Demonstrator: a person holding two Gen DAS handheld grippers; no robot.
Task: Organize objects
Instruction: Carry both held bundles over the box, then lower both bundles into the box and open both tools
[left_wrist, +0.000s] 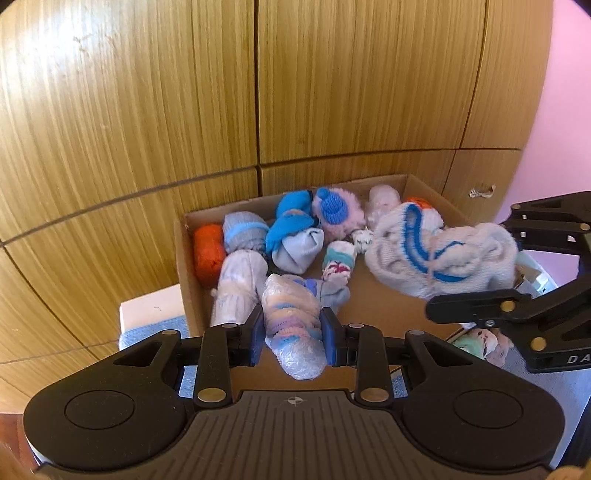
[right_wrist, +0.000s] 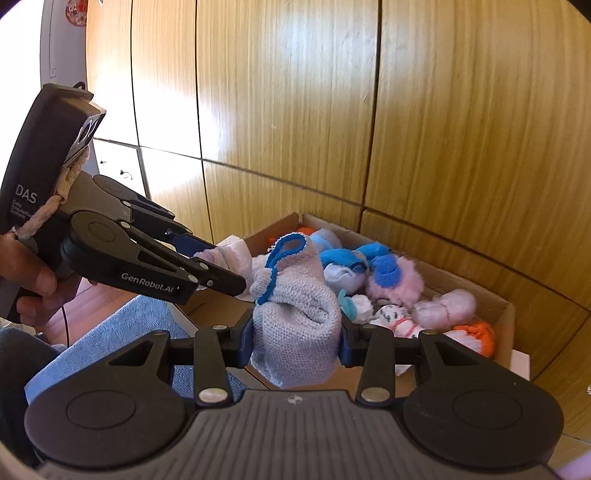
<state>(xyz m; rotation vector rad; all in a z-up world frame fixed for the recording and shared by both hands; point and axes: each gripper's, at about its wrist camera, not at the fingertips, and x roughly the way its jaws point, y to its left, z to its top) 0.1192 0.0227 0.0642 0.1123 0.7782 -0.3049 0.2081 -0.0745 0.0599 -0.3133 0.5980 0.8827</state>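
Observation:
A cardboard box holds several rolled socks and knits, also seen in the right wrist view. My left gripper is shut on a pastel striped sock roll in clear plastic, held over the box's near edge. My right gripper is shut on a pale grey knit with blue trim; in the left wrist view that knit hangs above the box's right side, with the right gripper behind it. The left gripper shows at left in the right wrist view.
Wooden cupboard doors stand right behind the box. A blue cloth covers the surface left of the box. More small socks lie outside the box at the right. A pink wall is at far right.

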